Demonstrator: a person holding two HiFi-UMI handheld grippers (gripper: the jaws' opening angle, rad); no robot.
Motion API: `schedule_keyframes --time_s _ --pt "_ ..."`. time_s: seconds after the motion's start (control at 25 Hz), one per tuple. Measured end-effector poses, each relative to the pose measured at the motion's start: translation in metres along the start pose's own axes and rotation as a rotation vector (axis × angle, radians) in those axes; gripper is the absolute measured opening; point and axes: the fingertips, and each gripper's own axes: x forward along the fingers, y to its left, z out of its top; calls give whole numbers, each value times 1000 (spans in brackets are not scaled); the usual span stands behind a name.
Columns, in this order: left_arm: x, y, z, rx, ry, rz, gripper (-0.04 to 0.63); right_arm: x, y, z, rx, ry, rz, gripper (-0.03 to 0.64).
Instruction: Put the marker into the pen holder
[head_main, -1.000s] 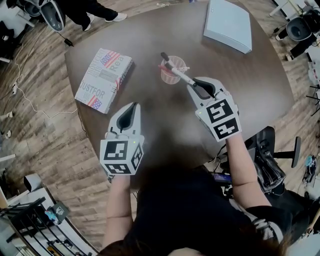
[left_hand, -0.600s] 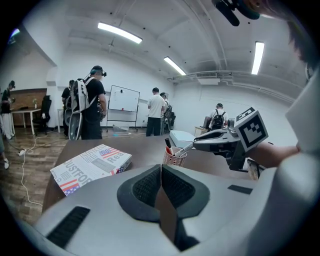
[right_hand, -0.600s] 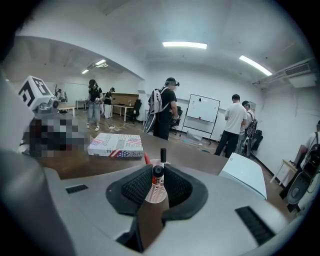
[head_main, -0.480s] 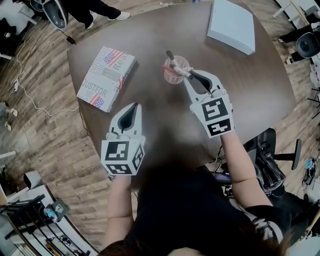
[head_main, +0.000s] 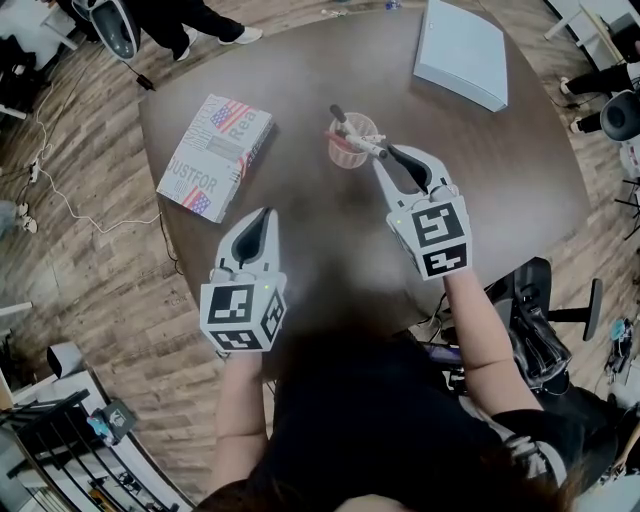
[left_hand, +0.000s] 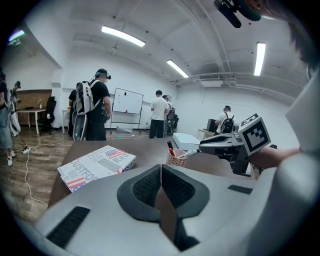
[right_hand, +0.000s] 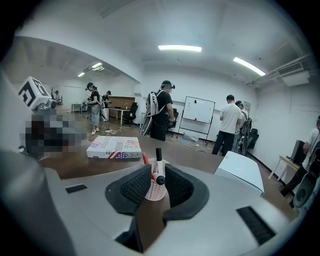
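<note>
A pink mesh pen holder (head_main: 350, 155) stands on the dark round table (head_main: 300, 240); a black-capped pen (head_main: 338, 114) and a red pen (right_hand: 145, 160) stand in it. The white marker (head_main: 366, 145) slants with its front end inside the holder's rim (left_hand: 176, 159). Its dark rear end (right_hand: 160, 179) lies between the jaws of my right gripper (head_main: 390, 153). Those jaws have just been opening and stand open, with a gap beside the marker. My left gripper (head_main: 262, 215) hovers over the table's near left part, shut and empty.
A book with a flag cover (head_main: 213, 157) lies left of the holder. A white box (head_main: 462, 52) sits at the table's far right. Several people stand in the room beyond (right_hand: 162, 110). Chairs and cables ring the table.
My right gripper has carried the marker closer to the holder, so its front end now sits in the rim. Its jaws stand wider apart. The left gripper has not moved.
</note>
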Motion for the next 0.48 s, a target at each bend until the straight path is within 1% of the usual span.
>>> schedule_keyframes --time_s 0.2,0.36,0.48 --pt "-11 7 -1 -16 -28 35 32 -14 -2 -3 31 -14 -17 72" --pt "-25 12 3 -32 -65 71 32 -27 0 -3 52 -27 -36 36" --pt "-35 18 7 -49 -91 101 32 -37 4 1 69 -45 -37 21"
